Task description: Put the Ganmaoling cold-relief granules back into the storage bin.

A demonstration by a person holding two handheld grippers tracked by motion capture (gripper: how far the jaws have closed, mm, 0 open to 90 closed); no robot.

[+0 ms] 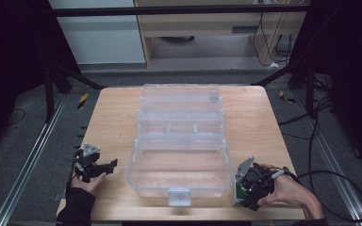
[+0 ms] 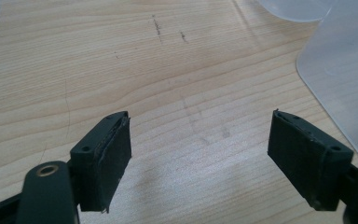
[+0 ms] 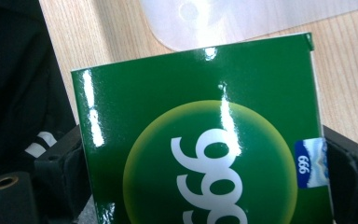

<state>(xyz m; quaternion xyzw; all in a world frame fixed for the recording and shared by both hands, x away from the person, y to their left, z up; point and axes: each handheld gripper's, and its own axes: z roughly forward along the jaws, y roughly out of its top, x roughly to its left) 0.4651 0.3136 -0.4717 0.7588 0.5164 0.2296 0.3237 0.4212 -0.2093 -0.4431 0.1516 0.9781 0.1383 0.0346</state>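
Observation:
A clear plastic tiered storage box lies open and empty in the middle of the wooden table. At its front right corner my right gripper is shut on a glossy green carton. In the right gripper view the carton, printed with white digits in a yellow-green circle, sits between the two jaws of my right gripper, with the clear box's edge just beyond it. My left gripper rests left of the box, open over bare wood, with the box's corner to its right.
The table's front edge runs close under both hands. Dark floor, metal rails and black cables surround the table. A pale cabinet stands behind it. Bare wood lies on both sides of the box.

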